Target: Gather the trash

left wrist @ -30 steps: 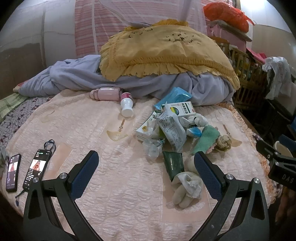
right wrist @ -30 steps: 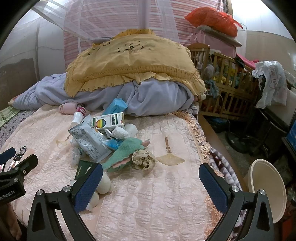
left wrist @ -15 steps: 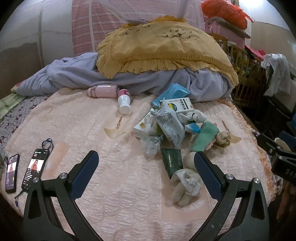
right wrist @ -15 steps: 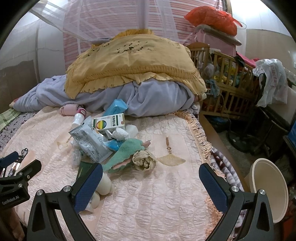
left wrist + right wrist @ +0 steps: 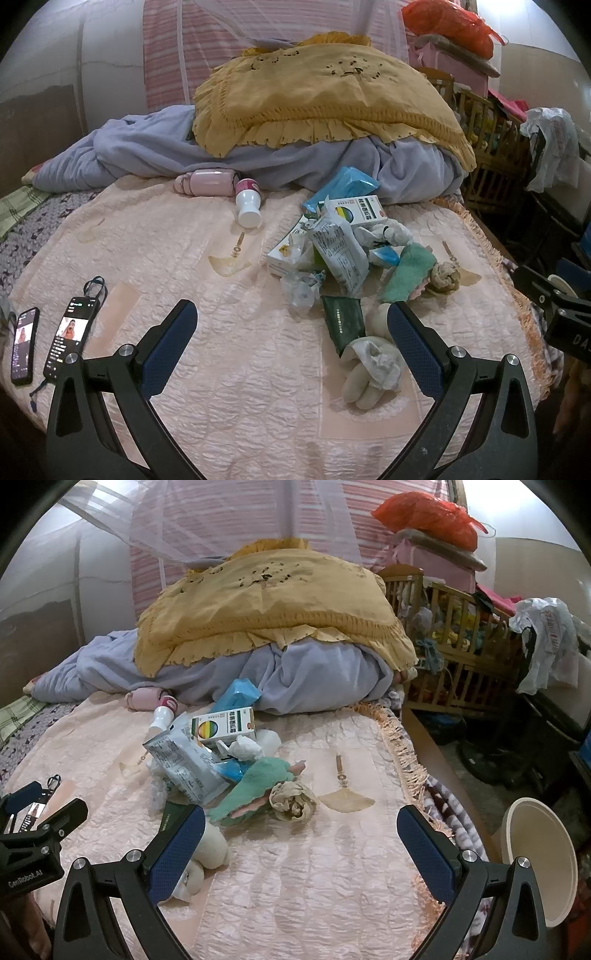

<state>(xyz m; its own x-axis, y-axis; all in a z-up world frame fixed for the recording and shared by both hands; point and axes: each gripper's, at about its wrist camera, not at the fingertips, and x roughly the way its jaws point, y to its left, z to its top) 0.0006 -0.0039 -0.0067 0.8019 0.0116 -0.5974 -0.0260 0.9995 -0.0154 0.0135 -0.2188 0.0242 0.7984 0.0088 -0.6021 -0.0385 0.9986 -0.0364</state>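
Blue-padded fingers of the left gripper [image 5: 291, 343] are standing wide apart with nothing between them, hanging over the near part of a pink quilted bedspread [image 5: 221, 387]. Right gripper [image 5: 301, 843] fingers are likewise spread and holding nothing, hovering above the near right side of the bed, with a cream bin [image 5: 543, 860] sitting on the floor just right of them. Two lit phones [image 5: 46, 345] are lying at the near left edge. Crumpled tissue wads [image 5: 373, 363] are resting just beside the left gripper's right finger, touching a dark green packet [image 5: 341, 319]. Farther in, the trash pile is sitting mid-bed: a white printed pouch [image 5: 341, 253], a green cloth [image 5: 408, 271], a brownish paper ball [image 5: 445, 277], a rainbow-marked medicine box [image 5: 225, 727] and a blue wipes pack [image 5: 341, 186]. Left of these, a small white bottle [image 5: 249, 205] is lying on its side. At the far end, a yellow frilled cover [image 5: 325, 99] is lying over a lavender blanket [image 5: 147, 147].
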